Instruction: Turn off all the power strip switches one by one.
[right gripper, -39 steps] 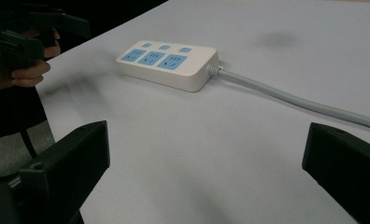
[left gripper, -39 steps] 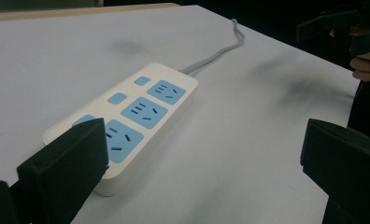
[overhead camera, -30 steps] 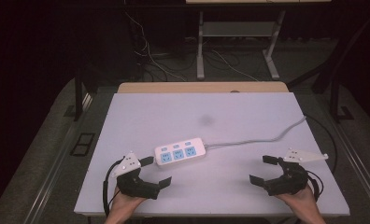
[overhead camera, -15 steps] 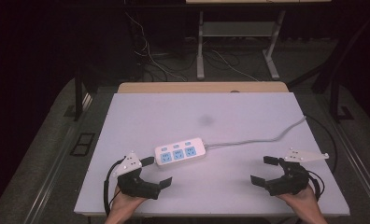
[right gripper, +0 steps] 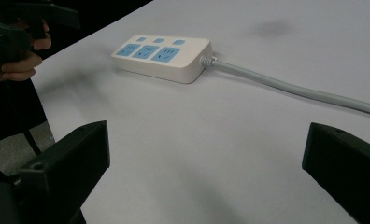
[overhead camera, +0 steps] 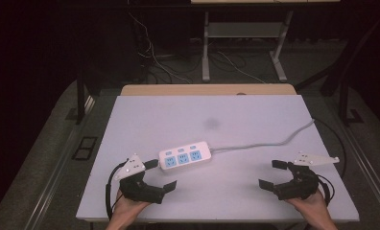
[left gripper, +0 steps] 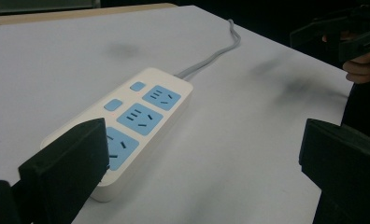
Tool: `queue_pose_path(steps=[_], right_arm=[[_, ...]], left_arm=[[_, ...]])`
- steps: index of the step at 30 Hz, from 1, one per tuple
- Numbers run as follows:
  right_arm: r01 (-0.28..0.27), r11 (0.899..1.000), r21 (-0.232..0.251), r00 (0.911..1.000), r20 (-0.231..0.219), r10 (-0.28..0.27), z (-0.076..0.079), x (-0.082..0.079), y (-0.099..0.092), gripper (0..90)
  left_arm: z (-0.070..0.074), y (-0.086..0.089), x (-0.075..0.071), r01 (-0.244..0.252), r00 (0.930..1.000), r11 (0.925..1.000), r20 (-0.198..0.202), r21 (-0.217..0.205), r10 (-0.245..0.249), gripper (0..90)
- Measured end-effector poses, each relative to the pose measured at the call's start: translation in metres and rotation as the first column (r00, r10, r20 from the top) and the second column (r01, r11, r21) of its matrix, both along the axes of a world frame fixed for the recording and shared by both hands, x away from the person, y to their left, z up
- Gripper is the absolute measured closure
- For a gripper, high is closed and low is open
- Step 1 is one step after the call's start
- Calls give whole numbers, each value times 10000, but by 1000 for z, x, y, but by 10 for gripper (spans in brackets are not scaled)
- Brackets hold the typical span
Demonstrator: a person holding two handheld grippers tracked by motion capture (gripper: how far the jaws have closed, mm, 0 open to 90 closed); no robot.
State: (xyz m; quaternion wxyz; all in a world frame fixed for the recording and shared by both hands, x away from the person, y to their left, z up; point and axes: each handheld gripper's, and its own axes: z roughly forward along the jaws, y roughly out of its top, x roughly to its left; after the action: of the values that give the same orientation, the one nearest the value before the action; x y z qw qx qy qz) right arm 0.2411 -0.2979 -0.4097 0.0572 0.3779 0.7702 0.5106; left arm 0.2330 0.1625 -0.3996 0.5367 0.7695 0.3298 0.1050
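Dark floor and tangled cables lie beyond a pale table (overhead camera: 255, 120), which is bare but for one white strip (overhead camera: 185, 156) of three blue sockets lying flat near its middle, a little left. Its grey cord (overhead camera: 269, 142) runs off right and far, over the table's right edge.

Both tools sit at the near edge with jaws spread wide and nothing between them. The left gripper (overhead camera: 160, 174) is just near and left of the strip; in the left gripper view one jaw stands at the strip's near end (left gripper: 127, 126), though I cannot tell whether it touches. The right gripper (overhead camera: 272, 173) is well apart from it, on the right, pointing across bare table toward the strip (right gripper: 162, 55).

This looks like the approach, before any grasp. Next, the left gripper would need to straddle the strip's near end and close across its narrow width; the right could steady the cord end.
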Motion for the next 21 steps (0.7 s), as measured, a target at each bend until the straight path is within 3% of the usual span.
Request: queue_pose_path(steps=[15, 21], right_arm=[[85, 10000, 53, 10000, -5, -85, 0, -1, -2, 7], [88, 9999, 55, 10000, -28, -88, 0, -1, -2, 7]], left_arm=[[13, 2, 12, 183, 9997, 9989, -159, 425, -176, 2], [16, 5, 21, 181, 9991, 9979, -399, 622, -157, 2]])
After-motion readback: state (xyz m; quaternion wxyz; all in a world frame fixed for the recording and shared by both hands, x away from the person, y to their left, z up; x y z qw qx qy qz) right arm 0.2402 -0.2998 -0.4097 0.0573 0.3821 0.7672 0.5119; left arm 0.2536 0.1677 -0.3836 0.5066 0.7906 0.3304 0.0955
